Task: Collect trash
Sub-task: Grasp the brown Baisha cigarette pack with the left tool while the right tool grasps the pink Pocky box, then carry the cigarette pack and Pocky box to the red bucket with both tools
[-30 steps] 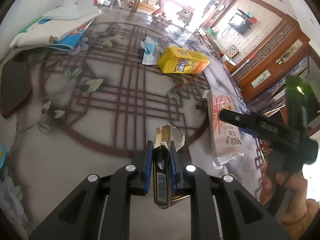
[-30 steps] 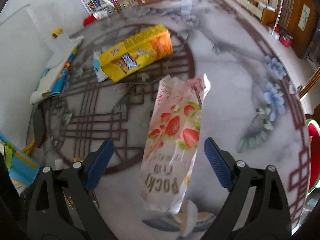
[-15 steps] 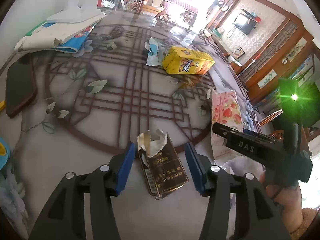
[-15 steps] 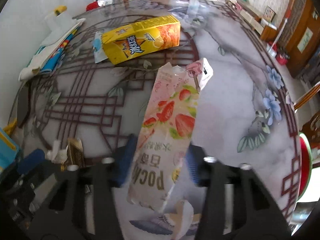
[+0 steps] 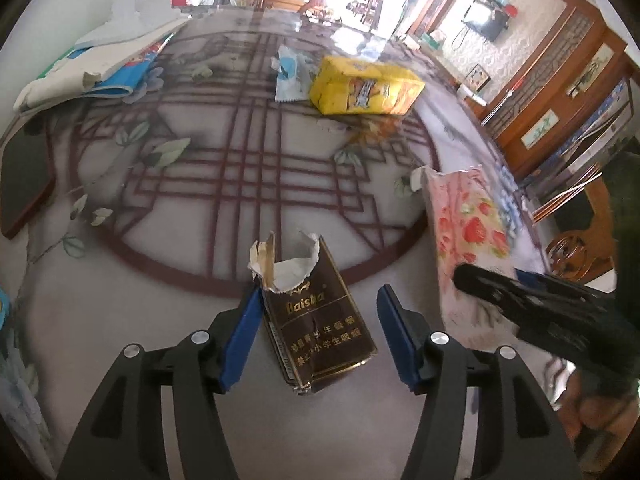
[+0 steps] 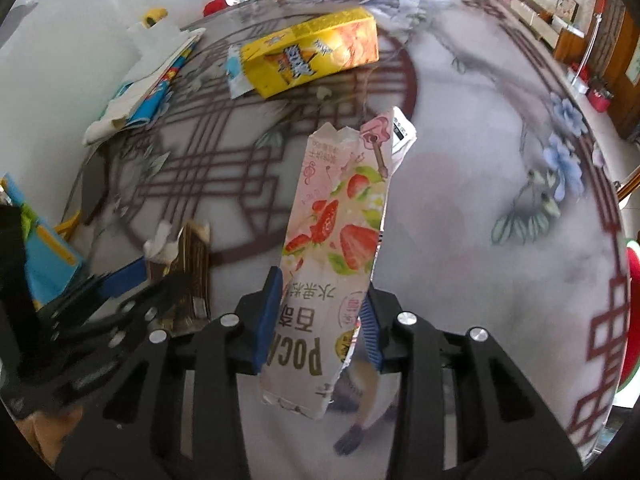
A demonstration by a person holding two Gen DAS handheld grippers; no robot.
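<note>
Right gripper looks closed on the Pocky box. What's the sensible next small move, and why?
Probably lift the right gripper straight up. Its pads pinch the strawberry Pocky box, which looks gripped. The left gripper is open around the brown cigarette pack.

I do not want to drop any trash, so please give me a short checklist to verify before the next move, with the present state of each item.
1. Right gripper shut on the Pocky box: ok, both fingers press its sides.
2. Pocky box lifted off the table: cannot tell.
3. Left gripper holds the cigarette pack: not ok, fingers are open, with a gap on the right side.
4. Cigarette pack resting on the table: ok, it lies between the open fingers.
5. Other trash collected: not ok, the yellow box and the blue-white wrapper lie on the far side.
</note>
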